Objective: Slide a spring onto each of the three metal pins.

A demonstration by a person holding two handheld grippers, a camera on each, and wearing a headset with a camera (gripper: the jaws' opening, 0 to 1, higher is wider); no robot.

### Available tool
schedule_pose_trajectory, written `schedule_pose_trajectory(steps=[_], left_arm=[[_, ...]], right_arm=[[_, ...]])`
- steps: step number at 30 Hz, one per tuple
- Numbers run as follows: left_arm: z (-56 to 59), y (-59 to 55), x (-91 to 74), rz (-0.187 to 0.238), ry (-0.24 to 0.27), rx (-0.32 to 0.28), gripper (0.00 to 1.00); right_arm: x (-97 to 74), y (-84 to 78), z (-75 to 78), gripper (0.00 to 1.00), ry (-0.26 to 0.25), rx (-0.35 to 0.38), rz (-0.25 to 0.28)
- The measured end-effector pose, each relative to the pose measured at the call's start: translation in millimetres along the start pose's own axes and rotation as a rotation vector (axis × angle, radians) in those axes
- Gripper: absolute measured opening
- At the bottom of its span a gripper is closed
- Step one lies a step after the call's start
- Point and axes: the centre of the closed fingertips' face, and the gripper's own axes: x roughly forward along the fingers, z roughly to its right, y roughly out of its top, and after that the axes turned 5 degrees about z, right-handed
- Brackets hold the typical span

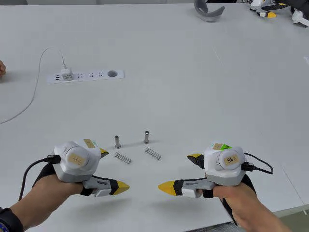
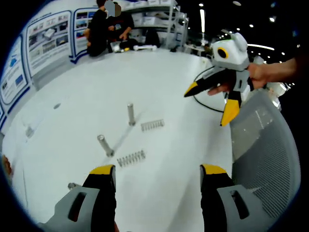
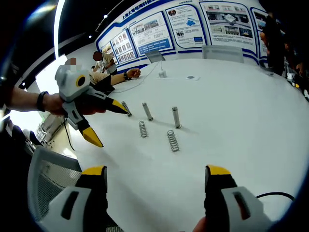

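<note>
White surface [image 1: 193, 87] carries everything. Left gripper [image 1: 113, 169] at 7 o'clock, right gripper [image 1: 179, 172] at 5 o'clock, both with jaws wide, empty, tips near springs. Two pins upright mid-frame: left pin [image 1: 117, 141], right pin [image 1: 146, 137]. Loose spring lying at 5 o'clock of each: left spring [image 1: 122, 157], right spring [image 1: 152, 153], neither threaded yet. Risks: thin spring rolls or squirts out of pinch; free-standing pin likely topples if jaw or off-axis spring nudges it

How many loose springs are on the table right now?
2: one spring near the left gripper, one beside the right pin; another may be hidden behind the left gripper.
</note>
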Motion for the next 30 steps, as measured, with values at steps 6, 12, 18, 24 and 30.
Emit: schedule_pose_trajectory(steps=[6,12,18,24,30], left_arm=[[-0.2,0.5,9.6,-0.012,-0.018,0.008,0.71],[-3.4,2.9,20.4,-0.016,-0.033,0.013,0.71],[-11.8,2.7,34.9,-0.024,-0.042,-0.013,0.69],[-14.1,-1.3,46.4,-0.035,-0.057,-0.045,0.68],[-15.5,-11.0,46.1,-0.062,-0.057,-0.054,0.65]], right_arm=[[0.3,0.1,-0.3,0.84,0.0,0.016,0.008],[-0.2,1.3,3.2,0.84,-0.005,0.021,0.009],[0.0,3.2,4.1,0.84,-0.007,0.022,0.01],[0.0,5.2,4.4,0.84,-0.012,0.026,0.013],[-0.7,3.7,5.2,0.83,-0.014,0.029,0.009]])
